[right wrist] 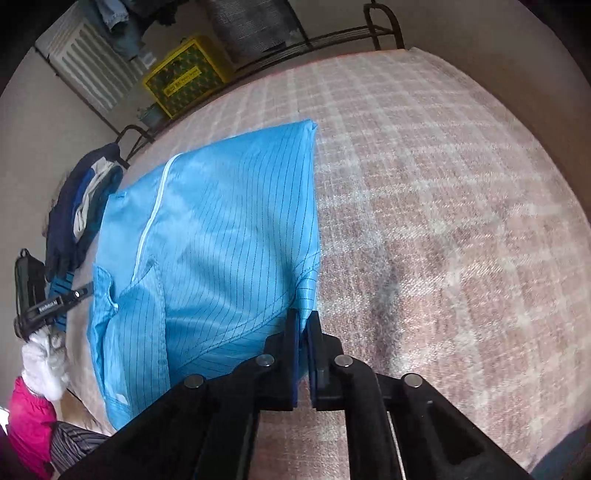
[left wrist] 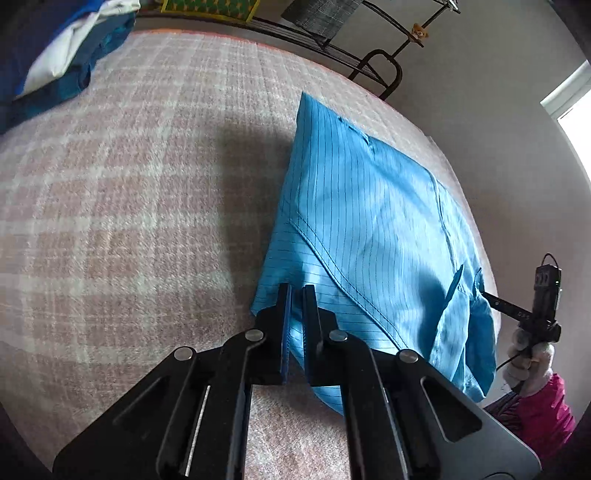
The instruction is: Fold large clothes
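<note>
left tongs [left wrist: 297,291]: closed on the near left corner of the shirt [left wrist: 369,221]; cloth runs between the two fingers, pads pinched on it.
right tongs [right wrist: 304,317]: closed on the near right corner of the shirt [right wrist: 221,240]; a narrow gap between the fingers is filled with blue cloth.
tongs pose: both point steeply down at the bed [left wrist: 129,203], one at each near corner of the same garment.
other views: right tongs also show at the right edge of the left wrist view, held in a white glove [left wrist: 532,365]; left tongs likewise at the left edge of the right wrist view, also in a glove [right wrist: 44,365].
shirt: light blue with thin dark stripes, large, on the bed near the person; a zip [right wrist: 151,221] runs along its length, collar or placket bunched at one near side.
shirt state: lies as a long, narrow panel with straight side edges, so I judge the sides are already folded in; the far end lies flat on the bed.
bed: pink and white check cover, mostly bare around the shirt.
pile [left wrist: 66,62]: blue and white clothes at the far end, well apart from the shirt; can't tell if folded.
rack [right wrist: 332,33]: dark metal frame beyond the bed; yellow box [right wrist: 184,77] beside it.
person: pink sleeve [right wrist: 29,424] at the near edge.
progress: about midway for this shirt.
left to do: likely bring the gripped near end over to the far end, flatten, then move on to the pile.
</note>
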Tool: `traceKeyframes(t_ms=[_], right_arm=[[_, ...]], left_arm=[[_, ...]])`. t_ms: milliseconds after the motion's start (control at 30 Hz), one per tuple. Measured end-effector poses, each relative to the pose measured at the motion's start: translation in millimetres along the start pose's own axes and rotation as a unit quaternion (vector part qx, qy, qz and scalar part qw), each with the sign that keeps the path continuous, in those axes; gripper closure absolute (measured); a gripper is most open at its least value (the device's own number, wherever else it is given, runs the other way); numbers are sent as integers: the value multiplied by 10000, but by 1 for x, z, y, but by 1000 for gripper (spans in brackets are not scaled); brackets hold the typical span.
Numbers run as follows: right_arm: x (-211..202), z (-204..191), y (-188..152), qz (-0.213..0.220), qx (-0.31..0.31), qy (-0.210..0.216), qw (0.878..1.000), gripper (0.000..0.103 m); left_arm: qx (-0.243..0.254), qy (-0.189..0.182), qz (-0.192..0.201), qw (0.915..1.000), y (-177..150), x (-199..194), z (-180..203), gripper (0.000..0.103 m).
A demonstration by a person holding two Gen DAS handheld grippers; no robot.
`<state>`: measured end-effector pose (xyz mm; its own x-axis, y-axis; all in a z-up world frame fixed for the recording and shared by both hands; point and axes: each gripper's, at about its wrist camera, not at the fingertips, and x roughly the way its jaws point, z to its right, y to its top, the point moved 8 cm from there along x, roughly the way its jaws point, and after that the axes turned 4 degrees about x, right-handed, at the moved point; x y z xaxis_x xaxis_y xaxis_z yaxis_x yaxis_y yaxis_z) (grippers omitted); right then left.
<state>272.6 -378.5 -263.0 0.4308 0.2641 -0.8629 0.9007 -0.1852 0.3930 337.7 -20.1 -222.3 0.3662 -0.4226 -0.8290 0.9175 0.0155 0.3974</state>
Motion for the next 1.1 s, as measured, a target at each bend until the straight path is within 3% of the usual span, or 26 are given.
traceKeyframes(t_ms=[33,167,200,333,533,700,767,967,1100], right_arm=[[-12,-1,4,216,-69,-34,9997,79],[-52,-20,36,1168,-426,192,9921,75],[-54,-28,46,1312,-558,189,9896,70],[-32,-67,87,1543,-1174,89,9810,70],[31,-91,125,1183,-1173,200,9858,71],[75,-71,125,734,-915,-76,9931,71],[83,-61,123,634,-894,-269,9936,74],[80,-54,107,406,-1129,-459,9917,73],[45,-46,93,458,-1052,-144,9933,73]], left_arm=[[12,39,77,10000,3,-7,1,102],[302,160,605,9976,30,-31,20,100],[446,182,674,9966,39,-31,28,100],[914,203,764,9927,79,-9,61,96],[1217,361,714,9893,120,44,76,94],[1105,896,486,9886,129,88,43,94],[920,867,454,9909,129,102,28,86],[803,670,539,9931,128,106,18,84],[626,547,659,9944,124,72,11,84]])
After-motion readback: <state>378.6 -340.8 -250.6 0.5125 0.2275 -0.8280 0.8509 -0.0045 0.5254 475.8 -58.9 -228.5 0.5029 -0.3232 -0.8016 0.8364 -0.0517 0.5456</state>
